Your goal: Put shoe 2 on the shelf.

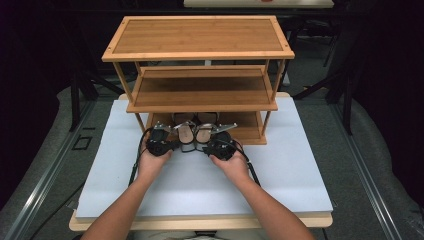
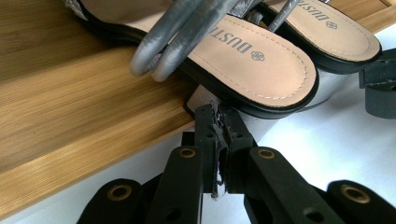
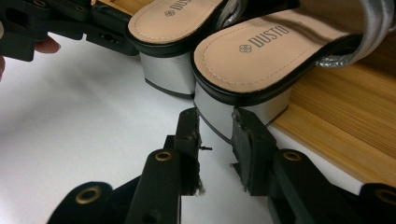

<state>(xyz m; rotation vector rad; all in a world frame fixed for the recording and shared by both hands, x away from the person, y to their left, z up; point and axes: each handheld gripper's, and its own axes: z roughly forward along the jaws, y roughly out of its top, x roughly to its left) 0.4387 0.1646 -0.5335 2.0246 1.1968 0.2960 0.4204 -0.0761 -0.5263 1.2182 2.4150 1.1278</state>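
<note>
At the bottom centre of the left gripper view, the left gripper [image 2: 218, 126] is seen with its jaws pressed together, their tips just below the rim of the left sandal [image 2: 243, 60]; whether a thin edge of the heel is pinched cannot be told. At the bottom centre of the right gripper view, the right gripper [image 3: 215, 133] is seen spread, its jaws set to either side of the silver block heel of the right sandal [image 3: 254, 51], close to it but not clearly clamped. In the high view both sandals are found at mid-frame, side by side, heels toward the person and overhanging the front edge of the bottom shelf [image 1: 247, 131] of the bamboo rack [image 1: 200, 37], which stands on the white table [image 1: 295, 175]. The sandals are judged light and stiff in sole and heel, while the grey straps [image 2: 187, 28] are judged soft and yielding. The metallic heel faces are likely slippery, so a square pinch across the block heel, low and centred, is judged the surest hold; the straps would flex and swing.
</note>
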